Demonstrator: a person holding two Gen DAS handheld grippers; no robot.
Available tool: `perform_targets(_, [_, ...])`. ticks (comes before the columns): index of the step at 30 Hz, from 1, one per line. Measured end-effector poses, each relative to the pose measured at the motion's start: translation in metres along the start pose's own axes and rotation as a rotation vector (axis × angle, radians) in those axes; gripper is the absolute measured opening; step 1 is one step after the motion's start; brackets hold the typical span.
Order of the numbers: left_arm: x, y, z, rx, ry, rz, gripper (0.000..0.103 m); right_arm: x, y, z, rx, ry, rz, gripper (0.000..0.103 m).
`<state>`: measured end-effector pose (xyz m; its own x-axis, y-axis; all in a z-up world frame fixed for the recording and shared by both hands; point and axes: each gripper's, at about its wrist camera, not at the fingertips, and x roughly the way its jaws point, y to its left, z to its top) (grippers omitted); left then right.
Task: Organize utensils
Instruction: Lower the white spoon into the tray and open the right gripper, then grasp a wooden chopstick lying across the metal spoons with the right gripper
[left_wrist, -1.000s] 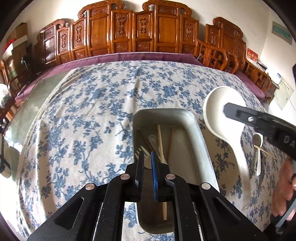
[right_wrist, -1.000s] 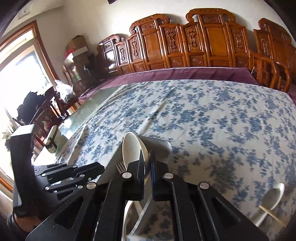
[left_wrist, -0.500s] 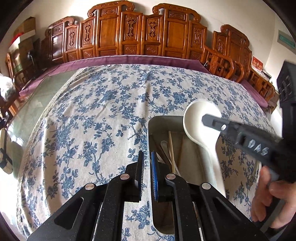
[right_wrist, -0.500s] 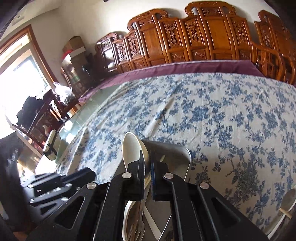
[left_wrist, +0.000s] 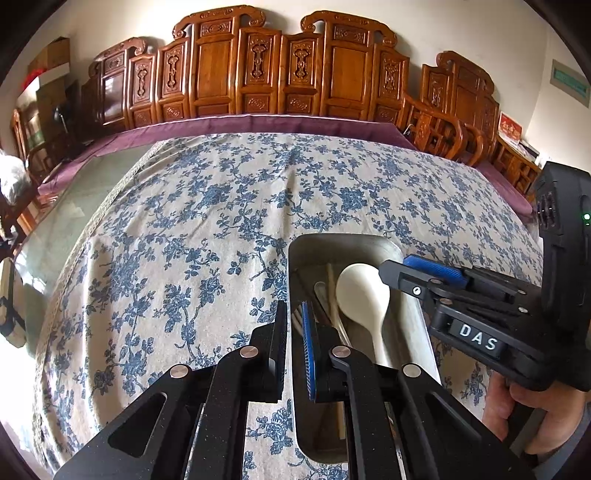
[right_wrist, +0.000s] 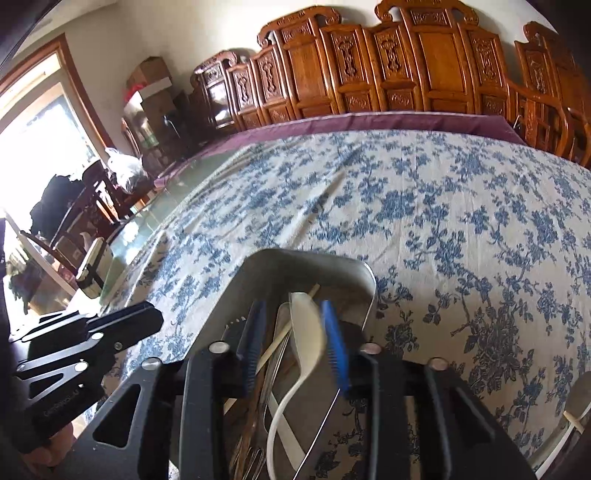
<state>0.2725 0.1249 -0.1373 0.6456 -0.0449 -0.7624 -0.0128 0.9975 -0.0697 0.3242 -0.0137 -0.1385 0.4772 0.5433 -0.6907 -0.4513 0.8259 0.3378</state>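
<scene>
A grey metal tray (left_wrist: 343, 242) (right_wrist: 306, 258) sits on the blue-flowered tablecloth and holds a fork, chopsticks and metal utensils. A large white spoon (left_wrist: 364, 299) (right_wrist: 306, 332) now lies in the tray. My right gripper (right_wrist: 293, 339) is open just above the tray, its jaws on either side of the spoon, not gripping it. It also shows in the left wrist view (left_wrist: 424, 273). My left gripper (left_wrist: 294, 350) is shut and empty at the tray's left rim.
A small white spoon with a chopstick (right_wrist: 576, 413) lies on the cloth to the right of the tray. Carved wooden chairs (left_wrist: 280, 74) line the table's far edge. Glass table top (left_wrist: 62, 229) shows bare on the left.
My right gripper carried the white spoon down into the tray and opened, letting it go. The left gripper shifted left of the tray and stayed shut.
</scene>
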Motion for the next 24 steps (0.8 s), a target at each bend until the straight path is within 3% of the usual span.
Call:
perform_targets(5, [-0.006,-0.008,-0.001,0.003,-0.012,-0.018,0.007,-0.023,-0.001,0.001,-0.040,-0.034,-0.006,0.037])
perform_targets(9, [-0.012,-0.025,-0.003,0.025,-0.026,-0.049,0.021,-0.059,-0.017,-0.013,-0.082,-0.062,-0.051,0.037])
perform_targets(18, [-0.023,-0.085,-0.014,0.115,-0.043,-0.114,0.028,-0.139,-0.104,-0.062,-0.122,-0.058,-0.261,0.037])
perform_targets(24, [-0.013,-0.120,-0.027,0.178,-0.005,-0.133,0.028,-0.153,-0.185,-0.084,-0.061,0.023,-0.396,0.037])
